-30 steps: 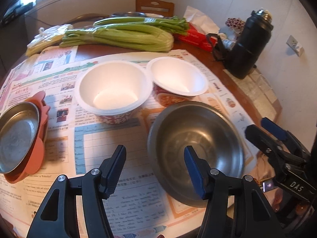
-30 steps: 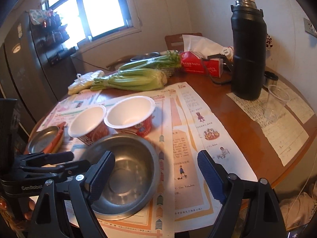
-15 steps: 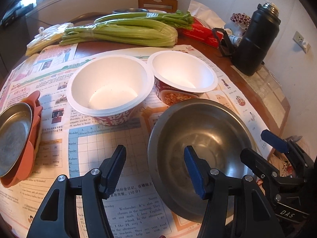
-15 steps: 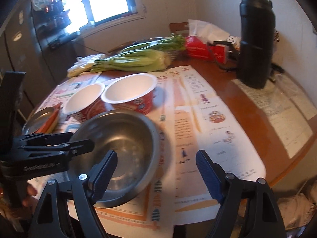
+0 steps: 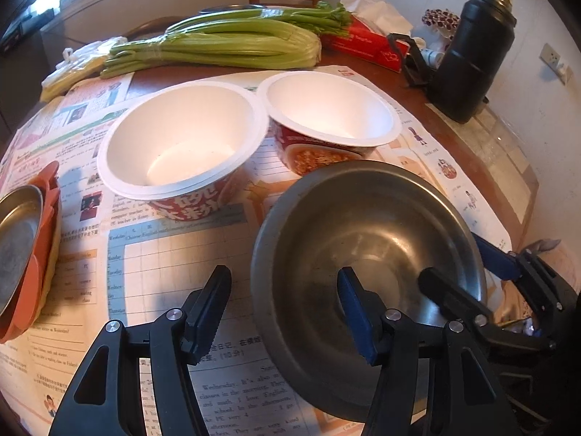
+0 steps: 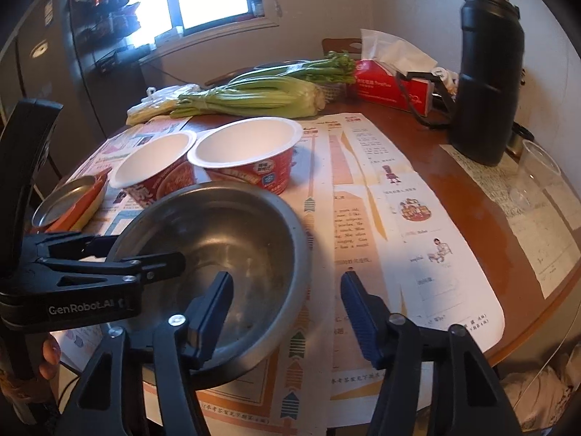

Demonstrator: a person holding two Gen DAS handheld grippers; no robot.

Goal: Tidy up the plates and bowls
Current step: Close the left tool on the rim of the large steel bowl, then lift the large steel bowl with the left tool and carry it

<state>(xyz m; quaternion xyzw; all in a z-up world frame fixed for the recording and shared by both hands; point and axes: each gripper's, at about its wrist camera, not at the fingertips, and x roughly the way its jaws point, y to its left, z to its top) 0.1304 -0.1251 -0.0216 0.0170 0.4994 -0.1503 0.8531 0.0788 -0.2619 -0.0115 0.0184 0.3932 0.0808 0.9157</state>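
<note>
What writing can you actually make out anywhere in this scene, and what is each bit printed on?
"GenRobot.AI": on the black body of the left gripper, seen from the right wrist view.
"Wednesday": in the newspaper text near the front edge.
"Monday": in the timetable grid on the same newspaper.
Large white Chinese characters: on the red side of the nearer noodle bowl; I cannot read them surely.
Red tissue box: white lettering, too blurred.
</note>
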